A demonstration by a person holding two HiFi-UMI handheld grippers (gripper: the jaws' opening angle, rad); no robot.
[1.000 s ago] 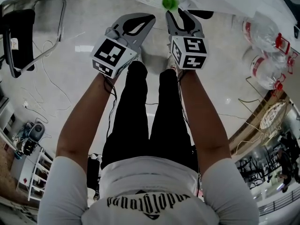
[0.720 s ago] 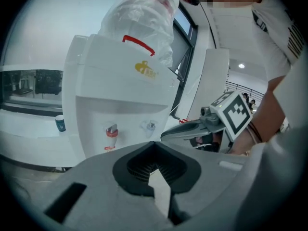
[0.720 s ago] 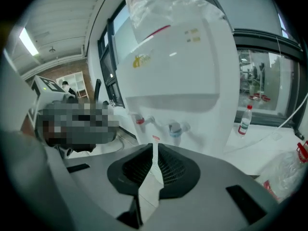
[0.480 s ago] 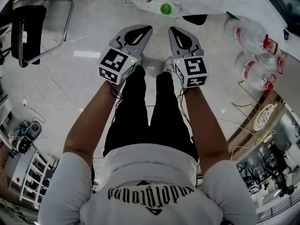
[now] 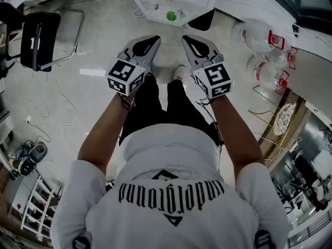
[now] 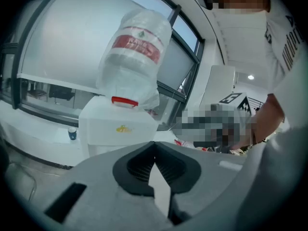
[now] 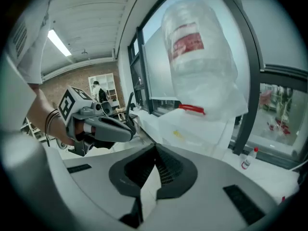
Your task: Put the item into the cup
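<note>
Two pairs of jaws pressed together on nothing: left gripper [image 5: 154,38], right gripper [image 5: 185,38]. Small green item [image 5: 170,15] in white tray [image 5: 149,15], ahead between both tips, well apart; neither hand clearly nearer, long axis too small to tell.

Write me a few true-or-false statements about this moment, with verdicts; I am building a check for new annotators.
1. The right gripper holds the green item. False: its jaws are together with nothing between them, and the green item lies on the white surface far ahead.
2. The left gripper is shut and empty. True.
3. A water jug stands upside down on a white dispenser. True.
4. In the head view the black chair is on the person's right. False: it is on the left.
</note>
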